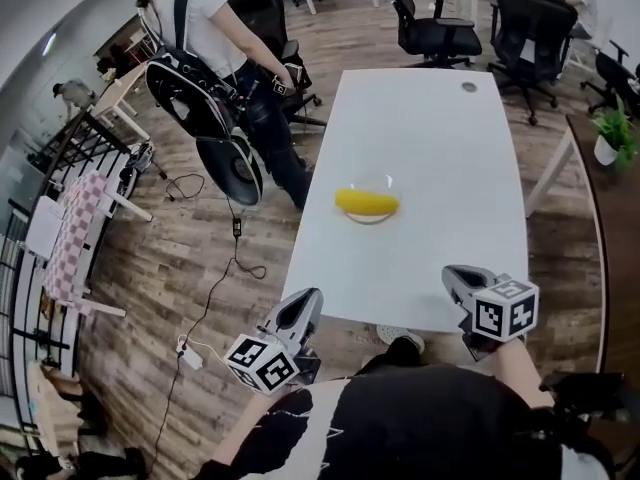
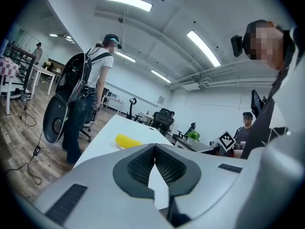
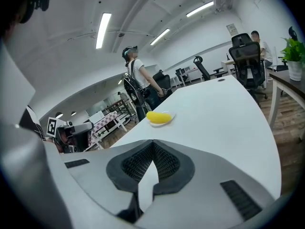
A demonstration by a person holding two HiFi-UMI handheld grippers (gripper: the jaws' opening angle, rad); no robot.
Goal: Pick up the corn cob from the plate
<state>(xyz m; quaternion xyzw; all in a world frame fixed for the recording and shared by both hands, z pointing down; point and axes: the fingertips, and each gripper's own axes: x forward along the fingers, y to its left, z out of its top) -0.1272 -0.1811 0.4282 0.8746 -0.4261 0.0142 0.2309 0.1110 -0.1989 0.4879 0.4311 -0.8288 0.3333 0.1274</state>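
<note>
Closest to the head camera is the black shirt [image 1: 400, 418] of the person who holds the tools, at the bottom of the head view. Just above it the left gripper [image 1: 308, 300] and the right gripper [image 1: 452, 276] reach forward, each with its marker cube behind the jaws. The left gripper hangs over the wooden floor [image 1: 200, 268], just beside the near left corner of the white table [image 1: 430, 128]. The right gripper is over the near edge of the table, toward its right side.

Seen in its own view, the left gripper has its jaws pressed together at the tips, with nothing between them. The right gripper view shows the same: its jaws are closed against each other and pinch nothing.

On the table lies the corn cob [image 1: 367, 203], yellow, on a small clear plate [image 1: 392, 188] near the middle of the table and a little toward its left edge. It is well apart from both grippers, and neither of them touches it or the plate.

Beside the left edge of the table stands another person [image 1: 215, 38] in a white shirt who carries a black backpack [image 1: 185, 93]. Black office chairs [image 1: 430, 28] stand beyond the far end of the table. At the right edge of the head view a green plant [image 1: 612, 133] in a white pot stands on a dark desk. A thin cable [image 1: 235, 248] runs over the floor to the left of the table.
</note>
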